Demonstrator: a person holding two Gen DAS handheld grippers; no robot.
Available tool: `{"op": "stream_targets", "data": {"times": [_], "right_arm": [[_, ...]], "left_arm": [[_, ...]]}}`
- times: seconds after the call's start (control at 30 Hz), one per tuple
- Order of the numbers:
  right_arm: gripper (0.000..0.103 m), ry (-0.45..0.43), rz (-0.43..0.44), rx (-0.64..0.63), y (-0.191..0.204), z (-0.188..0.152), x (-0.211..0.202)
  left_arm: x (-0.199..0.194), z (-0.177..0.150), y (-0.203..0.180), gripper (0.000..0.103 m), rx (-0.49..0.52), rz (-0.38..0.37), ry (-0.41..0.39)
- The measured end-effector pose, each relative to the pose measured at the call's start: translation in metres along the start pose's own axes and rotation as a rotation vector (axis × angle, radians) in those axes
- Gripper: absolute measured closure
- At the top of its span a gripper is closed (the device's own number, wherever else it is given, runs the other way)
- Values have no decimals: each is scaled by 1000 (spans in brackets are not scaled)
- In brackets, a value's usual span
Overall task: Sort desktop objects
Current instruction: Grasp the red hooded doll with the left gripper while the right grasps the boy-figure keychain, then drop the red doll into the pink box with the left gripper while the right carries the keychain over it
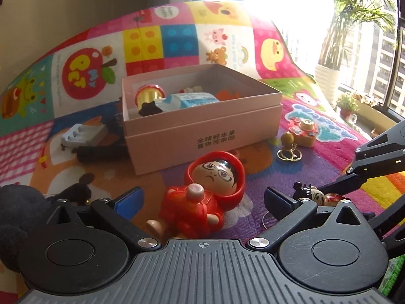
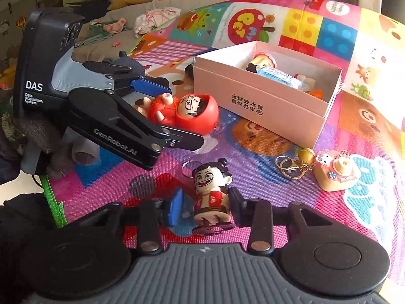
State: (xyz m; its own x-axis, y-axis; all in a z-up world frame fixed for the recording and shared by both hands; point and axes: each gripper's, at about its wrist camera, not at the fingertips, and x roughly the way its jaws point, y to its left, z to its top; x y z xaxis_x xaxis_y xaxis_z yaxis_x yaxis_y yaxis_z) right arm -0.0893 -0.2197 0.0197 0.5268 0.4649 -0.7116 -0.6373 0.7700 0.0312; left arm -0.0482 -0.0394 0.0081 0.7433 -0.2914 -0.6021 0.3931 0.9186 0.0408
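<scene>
While several toys already lay in the pink box (image 2: pixel 265 106), your right tongs (image 2: pixel 206 209) pinched the keychain doll (image 2: pixel 211 190), your left tongs (image 1: pixel 202 202) spread around the red-hooded figure (image 1: pixel 202 195).

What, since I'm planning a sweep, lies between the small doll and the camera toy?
Key rings with a gold bell, between small doll and camera toy; right wrist view.

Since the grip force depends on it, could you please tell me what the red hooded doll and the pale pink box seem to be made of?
Red hooded doll: probably hard glossy plastic; bright highlights on its hood. Pale pink box: likely matte cardboard; thin straight walls, printed characters.
</scene>
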Motion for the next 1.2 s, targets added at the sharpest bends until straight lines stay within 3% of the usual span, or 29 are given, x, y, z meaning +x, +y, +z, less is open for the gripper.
{"op": "stream_targets", "data": {"times": [0.03, 0.07, 0.1, 0.17, 0.37, 0.5, 0.73, 0.83, 1.0, 1.13, 1.2], "right_arm": [[69, 2, -8, 4, -1, 0, -1], [69, 5, -17, 7, -3, -1, -2], [72, 7, -21, 11, -4, -2, -4], [73, 11, -27, 21, -6, -2, -5], [73, 20, -46, 34, -7, -2, -9], [73, 12, -53, 47, -10, 3, -20], [73, -197, -66, 115, -31, 37, -81], [73, -277, -75, 136, -38, 49, -100], [73, -315, -103, 159, -47, 58, -104], [73, -293, -111, 179, -52, 58, -98], [73, -290, -124, 192, -56, 57, -96]], "left_arm": [[3, 1, -1, 5, 2, 3, 3], [7, 3, -3, 21, 3, 5, 14], [10, 4, -3, 28, 1, 7, 25], [13, 5, -4, 31, -5, 14, 36], [1, 0, -10, 32, 13, 13, 51], [-27, -5, -21, 32, 62, -10, 18], [-60, 40, -3, 34, 8, 27, -165], [-50, 71, 15, 34, -62, 66, -232], [-4, 106, 38, 34, -207, 103, -241], [31, 109, 48, 34, -273, 85, -181], [31, 97, 53, 26, -295, 89, -174]]}}
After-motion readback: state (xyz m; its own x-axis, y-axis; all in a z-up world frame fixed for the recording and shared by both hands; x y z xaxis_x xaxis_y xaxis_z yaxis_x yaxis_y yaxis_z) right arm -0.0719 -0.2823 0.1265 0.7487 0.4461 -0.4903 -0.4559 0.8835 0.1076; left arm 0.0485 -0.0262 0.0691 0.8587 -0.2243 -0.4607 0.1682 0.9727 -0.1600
